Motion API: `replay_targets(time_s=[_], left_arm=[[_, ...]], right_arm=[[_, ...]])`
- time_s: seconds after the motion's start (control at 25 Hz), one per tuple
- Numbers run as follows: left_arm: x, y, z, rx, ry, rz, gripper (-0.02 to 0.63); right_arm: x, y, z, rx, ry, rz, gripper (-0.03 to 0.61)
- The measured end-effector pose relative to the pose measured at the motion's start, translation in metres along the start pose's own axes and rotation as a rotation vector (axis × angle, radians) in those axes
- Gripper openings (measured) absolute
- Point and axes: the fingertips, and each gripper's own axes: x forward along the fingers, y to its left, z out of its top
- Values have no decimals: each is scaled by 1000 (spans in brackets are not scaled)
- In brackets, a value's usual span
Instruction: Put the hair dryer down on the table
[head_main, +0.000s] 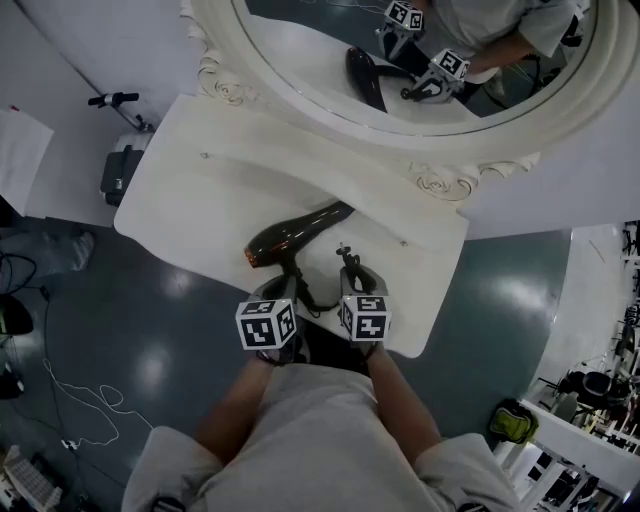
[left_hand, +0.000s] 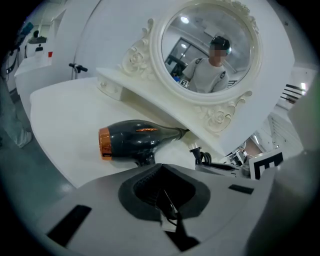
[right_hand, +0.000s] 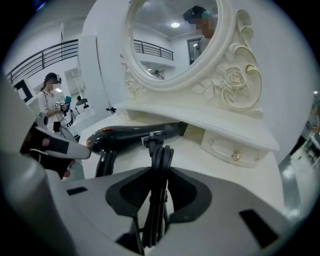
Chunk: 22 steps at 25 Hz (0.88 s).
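The black hair dryer (head_main: 290, 238) with a copper back ring lies on its side on the white dressing table (head_main: 240, 170). Its nozzle points toward the mirror base and its handle (right_hand: 105, 162) toward me. My left gripper (head_main: 283, 292) sits just behind the handle, shut with nothing between its jaws. In the left gripper view the hair dryer (left_hand: 137, 139) rests free on the tabletop ahead of the left gripper (left_hand: 167, 207). My right gripper (head_main: 352, 272) is shut on the coiled black power cord (right_hand: 157, 172), with the plug (right_hand: 152, 140) sticking up beyond the right gripper (right_hand: 155, 210).
An ornate oval mirror (head_main: 420, 60) stands at the table's back over a small shelf with a drawer (right_hand: 232, 150). Equipment on a stand (head_main: 120, 165) and loose cables (head_main: 80, 400) are on the floor at left. A person (right_hand: 52, 105) stands far off.
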Motion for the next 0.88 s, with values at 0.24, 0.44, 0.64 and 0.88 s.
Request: replay_targets(time_s=[0.24, 0.44, 0.64, 0.88], left_arm=[[6, -7, 6, -5, -6, -11, 8], [9, -12, 13, -13, -17, -22, 8], [13, -12, 14, -27, -14, -25, 8], [10, -4, 15, -53, -34, -7, 6]], right_arm=[[9, -1, -1, 1, 36, 24, 107], [17, -1, -2, -4, 72, 38, 107], [26, 0, -4, -6, 104, 57, 107], [36, 1, -8, -17, 141, 66, 107]])
